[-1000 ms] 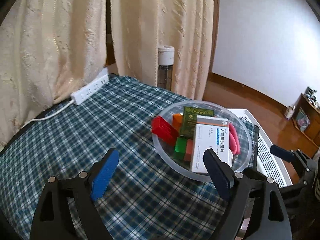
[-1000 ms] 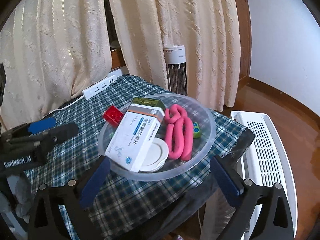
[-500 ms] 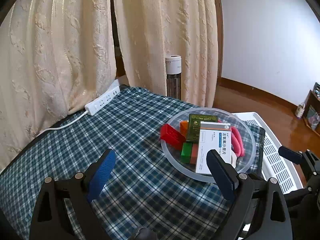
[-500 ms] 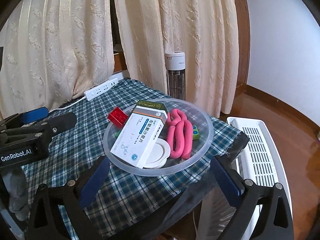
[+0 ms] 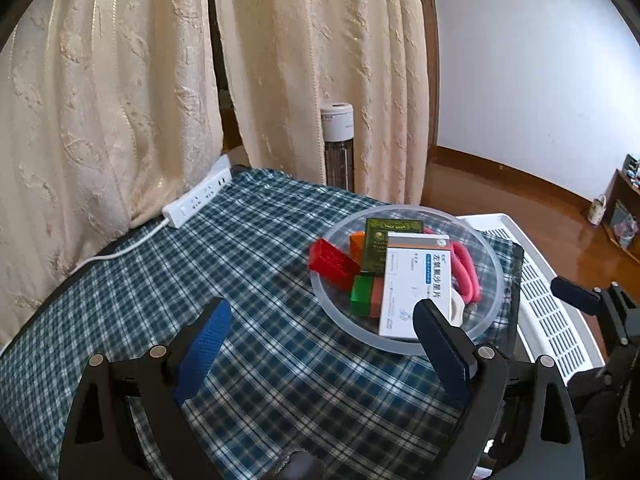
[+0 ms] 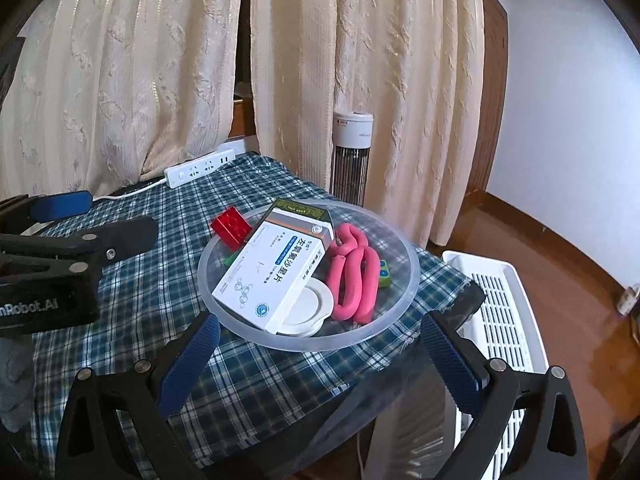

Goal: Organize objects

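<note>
Above the plaid tablecloth (image 5: 256,264): left gripper (image 5: 320,322) spread wide, holding nothing; right gripper (image 6: 320,338) likewise wide and unladen, near table edge. Just ahead: clear bowl (image 6: 404,300) containing white medicine box (image 6: 276,276), green box (image 5: 390,242), red block (image 5: 332,260), pink loop (image 6: 356,276). Farther back: power strip (image 5: 198,200), curtains (image 5: 120,80).

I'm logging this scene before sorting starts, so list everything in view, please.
Bowl: one, clear plastic, on the tablecloth's right end.
Medicine box: one, white, in bowl, topmost.
Green box: one, under medicine box.
Red brick: one, on bowl's left rim.
Green block: one, in bowl.
Pink loop: one, in bowl.
White lid: one, in bowl.
Power strip: one, white, by curtains.
Tablecloth: one, blue plaid.
Left gripper: open.
Right gripper: open.
</note>
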